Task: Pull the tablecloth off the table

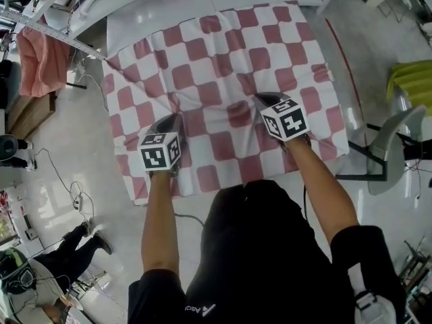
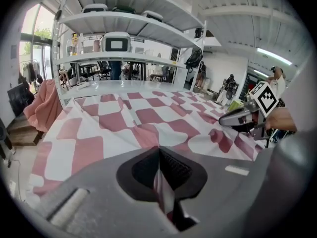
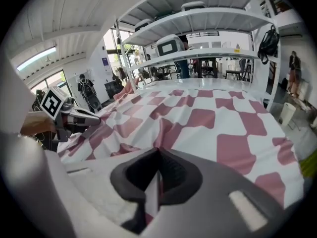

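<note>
Left hand-held gripper (image 2: 159, 155): jaws pressed together on a thin pinched fold of the tablecloth (image 1: 223, 66). The fold stands up between the black ribbed pads (image 2: 174, 166).

Right hand-held gripper (image 3: 157, 155): jaws likewise closed tight, with a narrow ridge of the same cloth caught between them.

Both sit on the near half of the cloth, well apart from each other, left and right of centre.

Tablecloth: soft fabric in red-and-white checks, spread over the tabletop (image 1: 155, 12). Its near edge hangs over the side toward the person. Creases fan out from each pinch point; the rest lies fairly flat. Bare pale tabletop shows beyond the far edge.

Gripper shells: smooth grey moulded plastic, rounded, each carrying a cube with black-and-white square markers.
</note>
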`<action>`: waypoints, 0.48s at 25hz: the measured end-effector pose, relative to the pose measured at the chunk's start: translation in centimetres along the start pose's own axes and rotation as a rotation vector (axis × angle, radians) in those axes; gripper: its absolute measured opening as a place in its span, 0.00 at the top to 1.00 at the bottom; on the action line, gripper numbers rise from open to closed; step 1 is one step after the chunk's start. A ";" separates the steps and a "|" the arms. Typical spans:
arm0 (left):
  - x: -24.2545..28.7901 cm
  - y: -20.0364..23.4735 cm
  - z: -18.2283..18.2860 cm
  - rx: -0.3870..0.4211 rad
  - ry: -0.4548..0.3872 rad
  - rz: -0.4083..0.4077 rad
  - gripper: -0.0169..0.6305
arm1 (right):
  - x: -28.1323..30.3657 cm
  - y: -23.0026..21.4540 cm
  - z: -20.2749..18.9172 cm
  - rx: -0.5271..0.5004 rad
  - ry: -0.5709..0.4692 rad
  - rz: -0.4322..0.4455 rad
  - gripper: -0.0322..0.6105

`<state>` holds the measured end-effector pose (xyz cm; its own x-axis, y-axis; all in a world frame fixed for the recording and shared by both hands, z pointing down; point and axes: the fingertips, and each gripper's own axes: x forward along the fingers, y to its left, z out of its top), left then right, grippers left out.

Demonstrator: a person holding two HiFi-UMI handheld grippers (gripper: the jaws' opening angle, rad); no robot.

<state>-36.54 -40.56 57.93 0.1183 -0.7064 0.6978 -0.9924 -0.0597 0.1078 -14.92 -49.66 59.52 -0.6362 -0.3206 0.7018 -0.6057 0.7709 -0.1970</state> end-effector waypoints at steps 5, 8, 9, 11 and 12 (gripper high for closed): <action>-2.5 -1.2 0.7 -0.026 -0.118 -0.008 0.96 | -2.2 1.4 0.2 0.054 -0.107 0.090 0.95; -3.6 -1.9 0.6 -0.030 -0.170 -0.004 0.96 | -3.7 2.4 0.1 0.073 -0.159 0.143 0.95; -4.0 -2.2 0.6 -0.030 -0.186 -0.001 0.96 | -4.2 2.7 0.1 0.071 -0.173 0.157 0.95; -4.6 -2.8 0.8 -0.032 -0.219 0.003 0.96 | -5.1 3.1 0.1 0.068 -0.200 0.182 0.95; -5.0 -3.0 0.8 -0.032 -0.235 0.004 0.96 | -5.6 3.3 0.0 0.066 -0.211 0.195 0.95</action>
<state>-34.15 -37.45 53.54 0.0997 -0.8516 0.5146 -0.9907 -0.0370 0.1307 -13.37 -45.34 54.92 -0.8246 -0.2829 0.4899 -0.4878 0.7941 -0.3625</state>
